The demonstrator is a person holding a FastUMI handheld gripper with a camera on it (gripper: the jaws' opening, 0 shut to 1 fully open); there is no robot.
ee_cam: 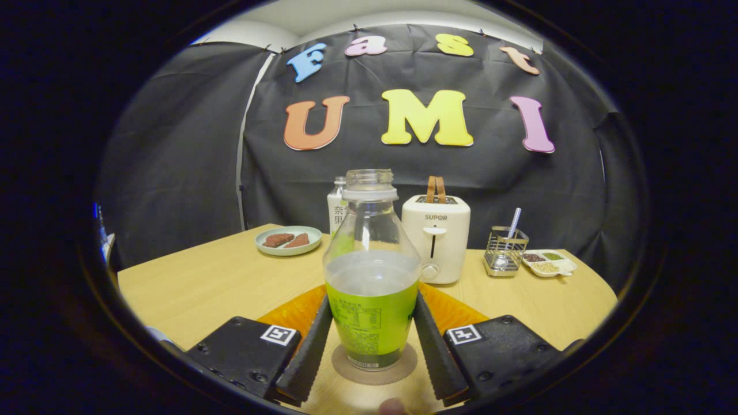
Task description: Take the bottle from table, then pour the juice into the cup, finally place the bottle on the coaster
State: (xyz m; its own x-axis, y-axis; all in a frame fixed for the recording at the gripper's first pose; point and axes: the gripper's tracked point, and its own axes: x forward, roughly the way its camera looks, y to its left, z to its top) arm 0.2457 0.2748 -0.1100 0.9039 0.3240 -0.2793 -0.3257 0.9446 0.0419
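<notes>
Toaster [435,237] stands close behind bottle [372,271]; sides free.

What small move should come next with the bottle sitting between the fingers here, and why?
Probably open the hand-held gripper a little more and draw it straight back. The bottle already stands upright on the round coaster, uncapped, about half full. The fingers flank its label, seemingly with slight gaps, so it looks placed; backing out straight should avoid tipping it.

Toaster [435,237], plate [288,240] of reddish slices, wire holder [505,252], divided snack dish [549,263].
</notes>
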